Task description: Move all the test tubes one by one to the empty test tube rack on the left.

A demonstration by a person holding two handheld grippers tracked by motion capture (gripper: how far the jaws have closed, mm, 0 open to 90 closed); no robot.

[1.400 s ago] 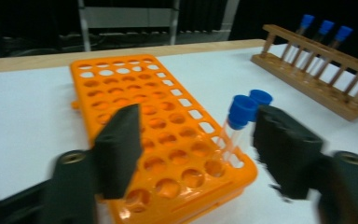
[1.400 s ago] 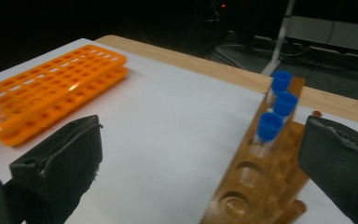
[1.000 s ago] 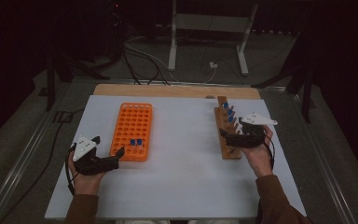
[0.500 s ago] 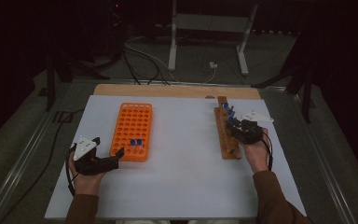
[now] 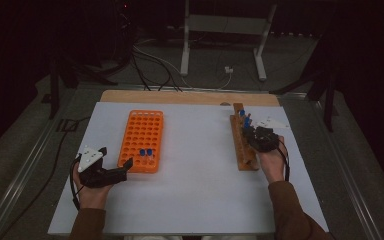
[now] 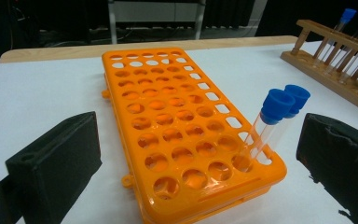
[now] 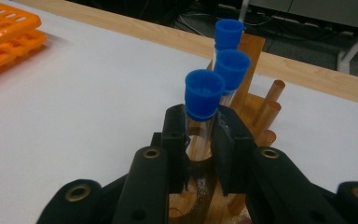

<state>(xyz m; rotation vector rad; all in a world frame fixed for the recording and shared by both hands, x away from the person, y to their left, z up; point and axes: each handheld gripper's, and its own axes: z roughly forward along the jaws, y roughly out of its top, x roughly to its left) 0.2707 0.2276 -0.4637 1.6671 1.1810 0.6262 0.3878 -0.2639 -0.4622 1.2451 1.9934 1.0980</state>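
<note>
1. Blue-capped test tube stands upright in the wooden rack, long axis vertical, cap pointing up, and it is the nearest to you of the three tubes there.
2. Your right gripper has its jaws closed on that tube's glass just under the cap.
3. Two more capped tubes stand in the wooden rack just beyond it.
4. Your left gripper rests well to the left of the wooden rack, jaws wide apart and holding nothing, beside the near end of the orange rack.
5. Two tubes lean in the orange rack's near corner, the corner closest to the wooden rack.
</note>
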